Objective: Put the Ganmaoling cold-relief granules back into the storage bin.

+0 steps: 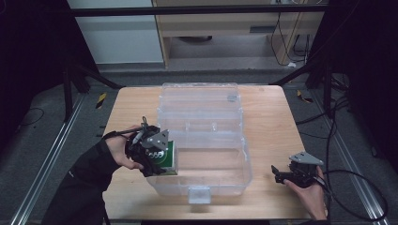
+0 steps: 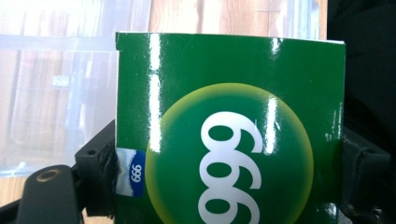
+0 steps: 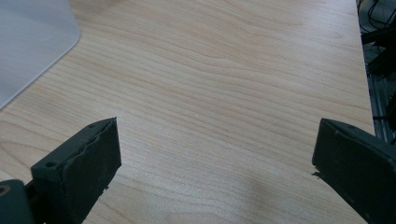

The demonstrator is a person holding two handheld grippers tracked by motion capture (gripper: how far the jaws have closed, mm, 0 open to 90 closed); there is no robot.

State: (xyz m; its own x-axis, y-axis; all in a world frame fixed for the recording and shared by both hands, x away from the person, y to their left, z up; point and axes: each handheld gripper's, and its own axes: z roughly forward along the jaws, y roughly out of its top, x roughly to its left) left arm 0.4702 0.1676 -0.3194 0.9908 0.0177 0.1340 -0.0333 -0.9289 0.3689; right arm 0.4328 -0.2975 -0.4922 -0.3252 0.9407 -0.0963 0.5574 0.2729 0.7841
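Observation:
A green carton (image 1: 170,157) printed with a yellow-green disc and white "999" is clamped in my left gripper (image 1: 157,157) at the left wall of the clear plastic box (image 1: 202,185). In the left gripper view the green carton (image 2: 229,126) stands between both black pads (image 2: 100,172), which press on its sides. My right gripper (image 1: 281,177) rests over bare wood near the table's right front, to the right of the box. Its jaws stand wide apart in the right gripper view, and the right gripper (image 3: 215,172) has nothing between them.
The box's clear lid (image 1: 199,105) lies folded open behind it, and a latch (image 1: 199,194) sits on the front wall. The wooden table (image 1: 272,126) ends close to the right hand. A rounded corner of the clear box (image 3: 28,42) shows at upper left in the right gripper view.

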